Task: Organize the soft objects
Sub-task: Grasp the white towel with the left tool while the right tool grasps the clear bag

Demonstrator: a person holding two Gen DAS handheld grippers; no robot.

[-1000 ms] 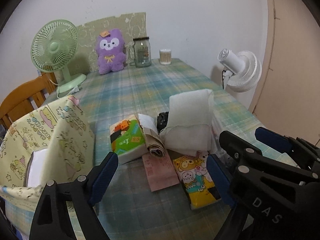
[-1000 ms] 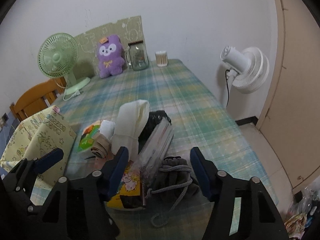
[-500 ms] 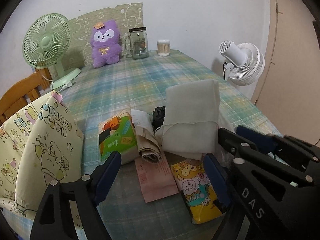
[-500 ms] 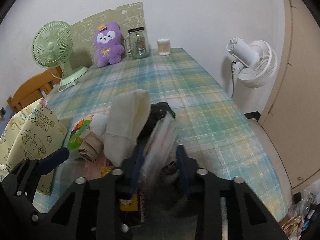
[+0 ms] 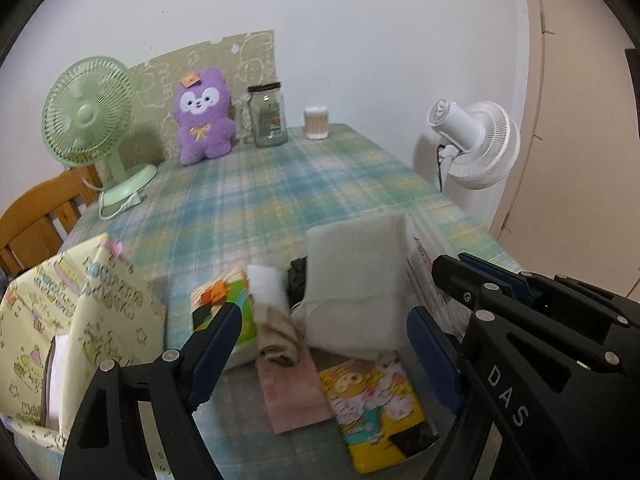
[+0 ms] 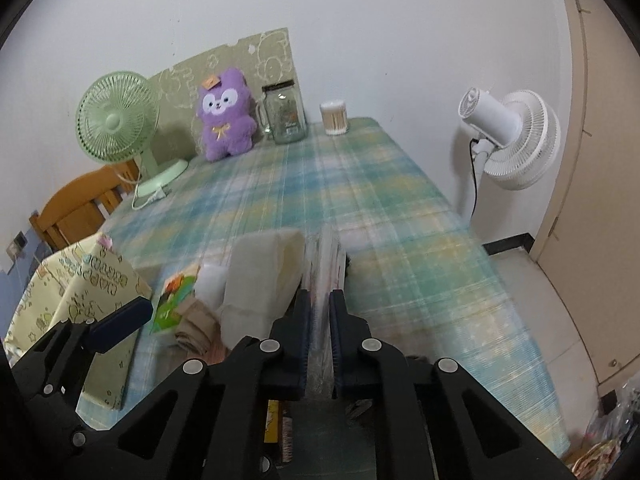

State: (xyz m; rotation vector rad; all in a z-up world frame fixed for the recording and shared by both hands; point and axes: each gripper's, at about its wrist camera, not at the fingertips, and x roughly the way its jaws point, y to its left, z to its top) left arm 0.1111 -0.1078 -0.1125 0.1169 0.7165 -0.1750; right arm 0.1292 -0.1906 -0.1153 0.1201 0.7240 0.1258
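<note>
Now the right tool (image 6: 319,326) has just closed, pinching the thin clear plastic packet (image 6: 324,268) standing near the bench's (image 6: 360,184) front edge, just beside the cream folded cloth (image 5: 354,276). The packet looks light, floppy and slick, so a hold low on its edge seems safest. The left tool (image 5: 324,350) hovers wide apart, empty, above the yellow cartoon pouch (image 5: 376,408).
</note>
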